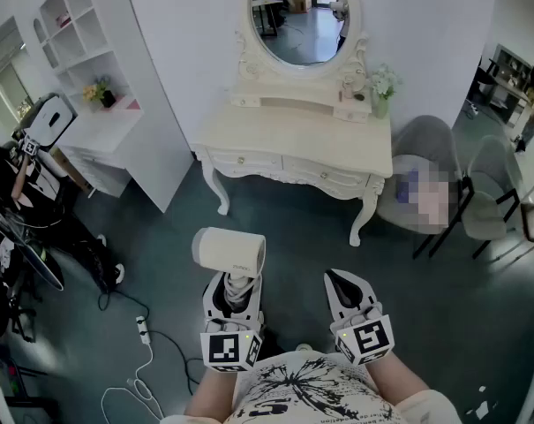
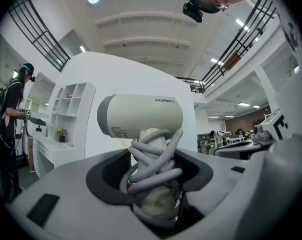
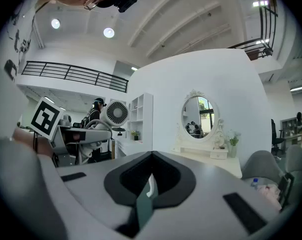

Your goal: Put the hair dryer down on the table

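A cream hair dryer (image 1: 229,251) with its grey cord wound round the handle stands up out of my left gripper (image 1: 234,288). The jaws are closed on the wrapped handle, and the barrel lies crosswise above them, over the floor in front of the white dressing table (image 1: 293,144). In the left gripper view the hair dryer (image 2: 141,115) fills the middle, its cord coils (image 2: 153,164) sitting between the jaws of the left gripper (image 2: 153,186). My right gripper (image 1: 344,283) is beside it to the right, shut with nothing in it; the right gripper (image 3: 148,184) points toward the table.
An oval mirror (image 1: 304,16) and a small plant (image 1: 383,85) stand on the dressing table. Grey chairs (image 1: 430,153) are at its right, a white shelf unit (image 1: 90,56) at its left. A power strip (image 1: 143,328) and cables lie on the floor at left. A person (image 1: 19,170) stands far left.
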The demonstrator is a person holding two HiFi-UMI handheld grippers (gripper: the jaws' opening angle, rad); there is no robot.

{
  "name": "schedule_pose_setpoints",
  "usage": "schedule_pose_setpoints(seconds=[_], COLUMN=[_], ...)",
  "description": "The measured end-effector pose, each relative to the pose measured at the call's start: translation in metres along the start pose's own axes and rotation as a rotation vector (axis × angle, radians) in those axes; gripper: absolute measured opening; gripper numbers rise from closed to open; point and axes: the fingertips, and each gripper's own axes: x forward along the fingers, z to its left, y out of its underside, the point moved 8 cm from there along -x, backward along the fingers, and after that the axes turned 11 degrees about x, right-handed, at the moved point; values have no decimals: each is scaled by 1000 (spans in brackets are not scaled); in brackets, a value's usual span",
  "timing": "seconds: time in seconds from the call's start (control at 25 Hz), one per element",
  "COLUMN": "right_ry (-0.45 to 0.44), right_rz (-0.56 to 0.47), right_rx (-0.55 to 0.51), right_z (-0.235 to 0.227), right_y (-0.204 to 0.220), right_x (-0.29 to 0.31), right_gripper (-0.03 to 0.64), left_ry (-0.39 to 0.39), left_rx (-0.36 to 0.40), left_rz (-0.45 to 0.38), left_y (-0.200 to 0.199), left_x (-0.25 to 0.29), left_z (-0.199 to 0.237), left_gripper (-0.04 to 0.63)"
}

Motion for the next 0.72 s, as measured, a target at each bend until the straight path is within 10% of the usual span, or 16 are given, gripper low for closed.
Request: schedule_pose_setpoints(seconds=[0.72], right_ry=[-12], right_rz=[36], right_rx=[30], right_z=[-4], right_y=[13], right_x=[26], right_gripper=[18], left_ry=[23], left_rx=[-25], left_rz=[43], left_y=[13], left_x=[21], left_z=[12], left_gripper=[252])
